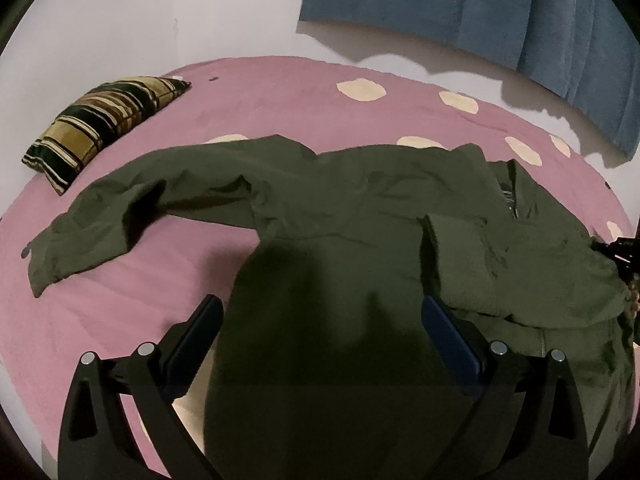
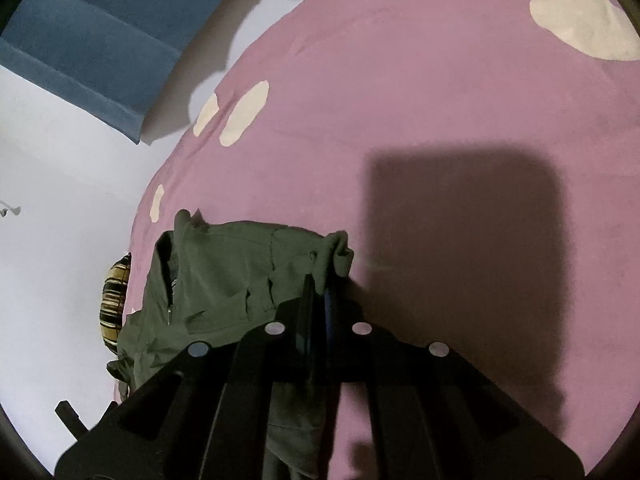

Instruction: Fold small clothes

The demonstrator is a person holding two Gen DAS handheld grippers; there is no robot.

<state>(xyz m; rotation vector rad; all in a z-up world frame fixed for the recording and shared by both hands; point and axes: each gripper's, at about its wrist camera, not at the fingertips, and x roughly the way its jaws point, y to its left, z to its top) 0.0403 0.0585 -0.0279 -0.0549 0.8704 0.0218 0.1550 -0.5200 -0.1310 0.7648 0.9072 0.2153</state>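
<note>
**Right hand-held gripper pinches the jacket's edge**

The olive-green jacket lies spread on the pink bedspread. The left hand-held gripper hovers above it, jaws wide apart, holding nothing. The right hand-held gripper is clamped on a jacket edge (striped pillow far left).

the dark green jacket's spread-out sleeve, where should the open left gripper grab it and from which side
Probably at the cuff end of the dark green fabric jacket's outstretched sleeve, coming from the outer left side over the pink spotted bedsheet. That end lies flat and free, clear of the striped pillow. The left gripper is open; the right gripper already pinches the other side.
</note>
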